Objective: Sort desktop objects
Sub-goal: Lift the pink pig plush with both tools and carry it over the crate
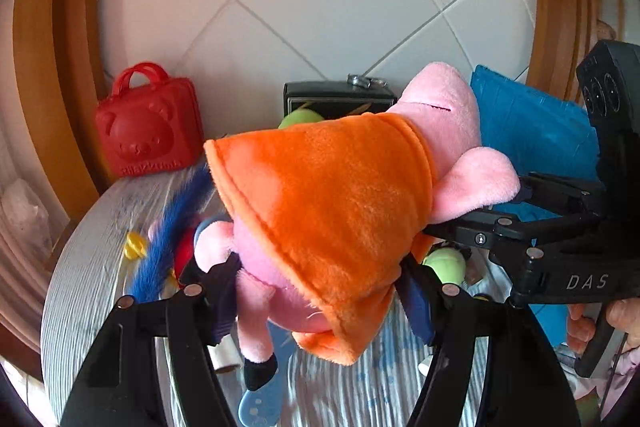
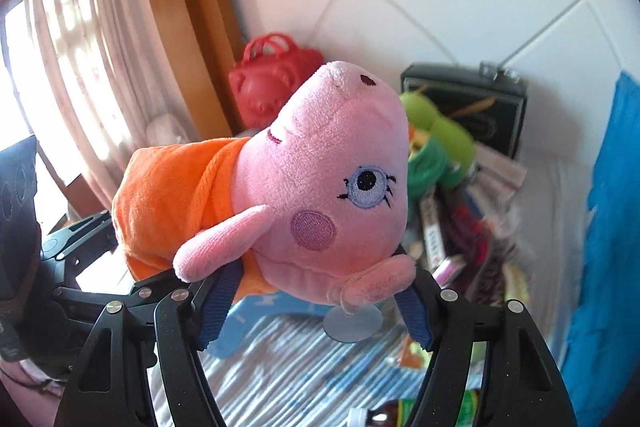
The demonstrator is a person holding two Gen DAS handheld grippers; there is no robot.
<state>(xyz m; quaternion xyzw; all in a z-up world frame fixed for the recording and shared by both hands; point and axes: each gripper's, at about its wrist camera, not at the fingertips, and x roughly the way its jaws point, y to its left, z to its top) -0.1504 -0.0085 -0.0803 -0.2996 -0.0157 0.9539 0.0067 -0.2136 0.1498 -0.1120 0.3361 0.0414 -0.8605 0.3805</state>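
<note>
Pig plush [image 1: 332, 211], orange dress: held off the striped table [image 1: 80, 267], long axis crosswise, snout toward tiled wall [image 1: 320, 7]. Left gripper [image 1: 320, 291] pinches its body; right gripper [image 2: 316, 303] pinches its head. Red toy bag [image 1: 150, 123] and black box [image 1: 336, 99] stand at the wall edge behind

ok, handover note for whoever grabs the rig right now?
Left gripper: shut on the pig plush, at its body.
Right gripper: shut on the same plush, at its head end.
Plush is held up above the striped table.
Red toy bag, black box and blue bin stand at the wall.
Done: plush lifted.
Left: place it; loose toys remain on the table.
</note>
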